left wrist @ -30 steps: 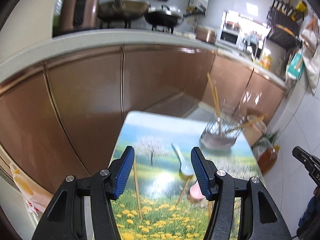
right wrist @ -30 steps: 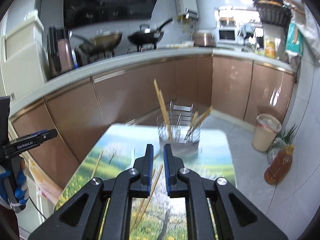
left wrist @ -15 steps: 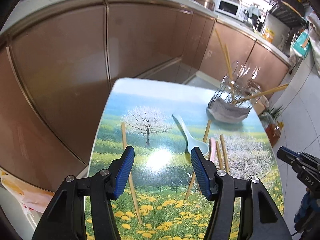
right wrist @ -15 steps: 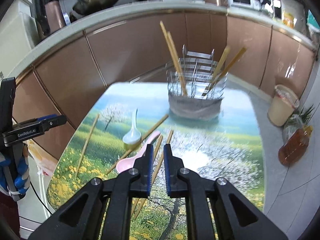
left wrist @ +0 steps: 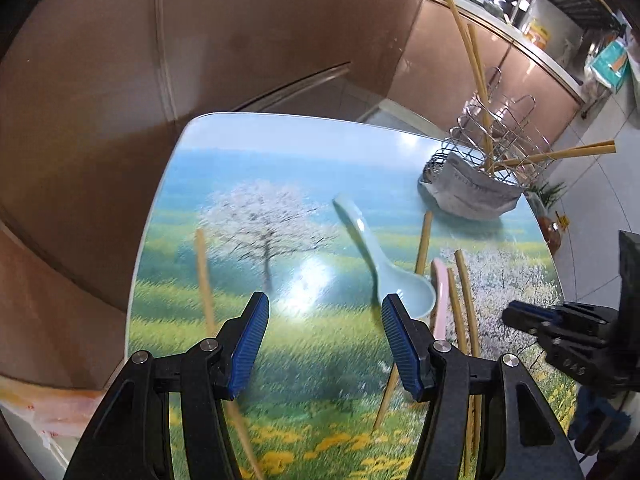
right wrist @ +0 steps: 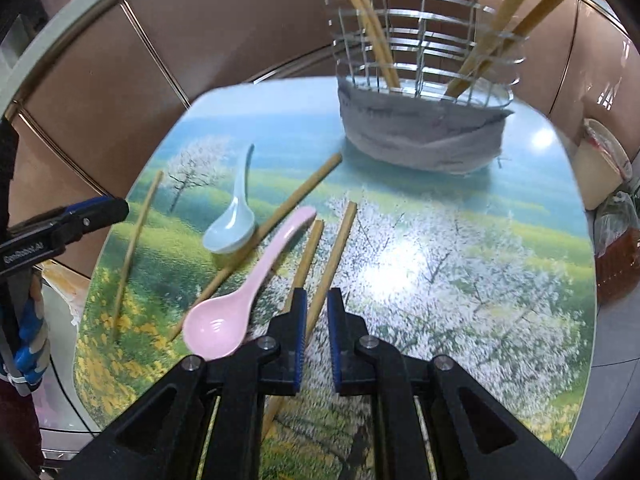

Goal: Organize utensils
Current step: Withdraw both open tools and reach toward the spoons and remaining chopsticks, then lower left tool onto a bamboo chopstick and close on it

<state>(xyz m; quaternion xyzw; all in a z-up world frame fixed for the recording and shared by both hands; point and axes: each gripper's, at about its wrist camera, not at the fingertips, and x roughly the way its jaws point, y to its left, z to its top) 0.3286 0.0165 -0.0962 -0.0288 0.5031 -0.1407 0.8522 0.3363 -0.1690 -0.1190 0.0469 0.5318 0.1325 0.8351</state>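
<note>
step: pick up loose wooden chopstick (right wrist: 333, 252) | right gripper (right wrist: 317, 340) fingers narrowly parted, empty | left gripper (left wrist: 324, 344) fingers spread, empty | advice: straddle stick mid-length, clear pink plastic spoon (right wrist: 240, 300)

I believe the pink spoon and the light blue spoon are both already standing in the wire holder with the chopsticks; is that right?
Not quite. Only chopsticks stand in the wire holder. The pink spoon and the light blue spoon both lie flat on the table, among loose chopsticks, as the right wrist view shows.
</note>
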